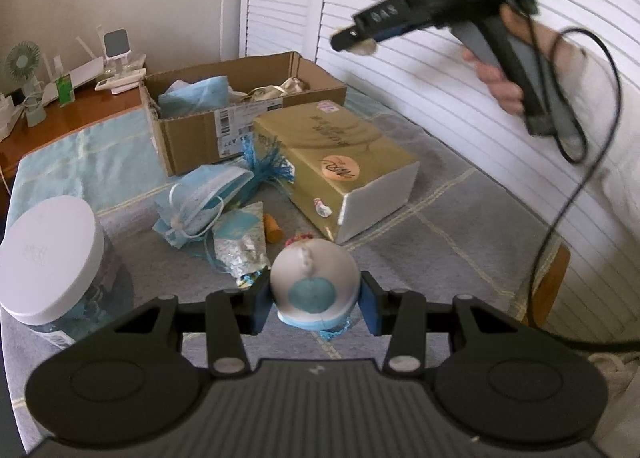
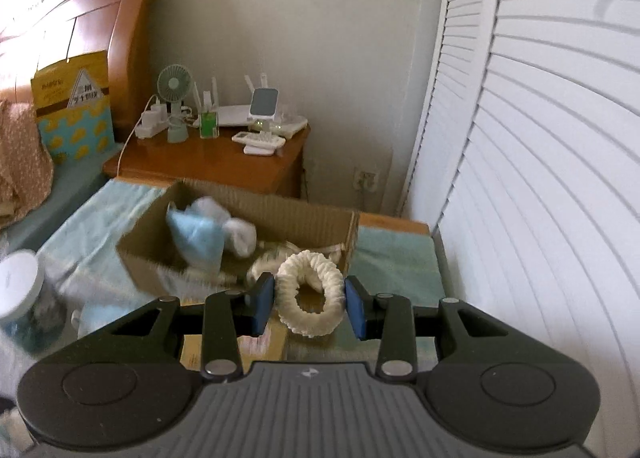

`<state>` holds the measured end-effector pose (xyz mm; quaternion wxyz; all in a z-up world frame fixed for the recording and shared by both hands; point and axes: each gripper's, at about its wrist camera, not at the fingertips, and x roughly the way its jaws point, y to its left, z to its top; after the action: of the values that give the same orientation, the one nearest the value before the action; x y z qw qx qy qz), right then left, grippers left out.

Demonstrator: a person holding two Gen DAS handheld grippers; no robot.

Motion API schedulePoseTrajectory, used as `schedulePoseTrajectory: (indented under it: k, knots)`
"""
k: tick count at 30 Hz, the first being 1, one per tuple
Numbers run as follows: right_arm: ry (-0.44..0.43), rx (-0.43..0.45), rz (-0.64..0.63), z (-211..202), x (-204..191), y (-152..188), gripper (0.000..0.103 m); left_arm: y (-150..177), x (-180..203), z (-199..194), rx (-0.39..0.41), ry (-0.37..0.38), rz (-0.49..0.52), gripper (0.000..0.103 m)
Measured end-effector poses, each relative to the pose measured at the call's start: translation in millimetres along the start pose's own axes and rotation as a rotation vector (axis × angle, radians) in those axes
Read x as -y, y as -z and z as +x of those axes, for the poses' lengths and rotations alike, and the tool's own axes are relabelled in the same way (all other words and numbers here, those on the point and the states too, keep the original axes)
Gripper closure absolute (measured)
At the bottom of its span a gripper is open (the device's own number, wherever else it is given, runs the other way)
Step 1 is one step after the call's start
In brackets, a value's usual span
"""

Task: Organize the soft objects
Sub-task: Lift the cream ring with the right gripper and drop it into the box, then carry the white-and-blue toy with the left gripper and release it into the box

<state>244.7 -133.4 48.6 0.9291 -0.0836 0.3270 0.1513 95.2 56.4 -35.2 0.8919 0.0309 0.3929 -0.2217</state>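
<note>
While the right tongs (image 2: 310,306) are clamped on a cream scrunchie (image 2: 310,294), both blue pads pressing its ruffled sides, they carry it in the air in front of the open cardboard box (image 2: 240,242), which looks like the place it is headed. That box already holds a pale blue cloth bundle (image 2: 196,238) and other cream bits, so it seems to be the bin for soft things. The left tongs (image 1: 314,296) are narrowed on a soft white ball with a teal patch (image 1: 314,282), held low over the grey cloth of the tabletop (image 1: 440,193), probably waiting its turn. Beyond it lie blue face masks (image 1: 204,197), a gold box (image 1: 340,161) and a white-lidded jar (image 1: 52,258), still unsorted.
</note>
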Motion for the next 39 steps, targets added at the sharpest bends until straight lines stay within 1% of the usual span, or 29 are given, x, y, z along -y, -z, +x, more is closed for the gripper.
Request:
schedulePoseTrajectory:
  k: [5, 6, 8, 9, 10, 11, 13, 14, 16, 18, 23, 28, 34, 39]
  knots:
    - [-0.021, -0.015, -0.002, 28.5, 0.3, -14.6, 0.060, -3.0, -4.6, 3.2, -0.008, -0.005, -0.012, 0.059]
    - [-0.025, -0.020, -0.006, 32.7, -0.7, -15.6, 0.058, -3.7, -5.3, 4.0, -0.009, -0.007, -0.012, 0.059]
    - [-0.032, -0.027, -0.010, 38.8, -2.7, -16.1, 0.046, -5.3, -7.0, 5.5, -0.013, -0.014, -0.017, 0.059]
    - [-0.035, -0.027, -0.002, 40.2, -2.5, -15.7, 0.033, -6.0, -7.7, 6.0, -0.015, -0.015, -0.017, 0.059]
    - [-0.044, -0.021, 0.008, 39.4, -2.8, -13.8, 0.024, -7.0, -8.4, 6.8, -0.016, -0.015, -0.016, 0.059]
    - [-0.053, -0.016, 0.017, 37.9, -2.2, -12.1, 0.021, -8.0, -9.0, 7.6, -0.019, -0.016, -0.016, 0.059]
    - [-0.065, -0.012, 0.035, 32.1, -2.5, -8.2, 0.012, -10.0, -9.2, 8.8, -0.024, -0.020, -0.014, 0.059]
    - [-0.068, -0.009, 0.039, 27.5, -3.0, -5.8, 0.010, -10.9, -8.8, 8.8, -0.023, -0.021, -0.012, 0.059]
    - [-0.070, -0.002, 0.034, 18.6, -5.5, -1.0, 0.000, -12.2, -7.1, 8.0, -0.021, -0.019, -0.002, 0.059]
    - [-0.064, 0.009, 0.027, 7.1, -8.0, 4.8, 0.000, -12.8, -5.9, 7.8, -0.023, -0.018, 0.001, 0.059]
    - [-0.046, -0.002, 0.030, -14.2, -11.8, 20.3, 0.000, -16.8, -5.7, 6.1, -0.032, -0.015, -0.003, 0.059]
    - [-0.026, -0.030, 0.046, -30.6, -14.5, 46.3, 0.000, -31.6, -11.8, 2.9, -0.029, -0.028, -0.002, 0.059]
    - [-0.019, -0.046, 0.056, -46.7, -15.2, 72.2, 0.000, -69.1, -18.8, 2.5, -0.001, -0.054, 0.034, 0.059]
    - [-0.013, -0.050, 0.076, -51.3, -10.5, 80.9, 0.000, -109.5, -24.7, 16.5, 0.010, -0.083, 0.074, 0.059]
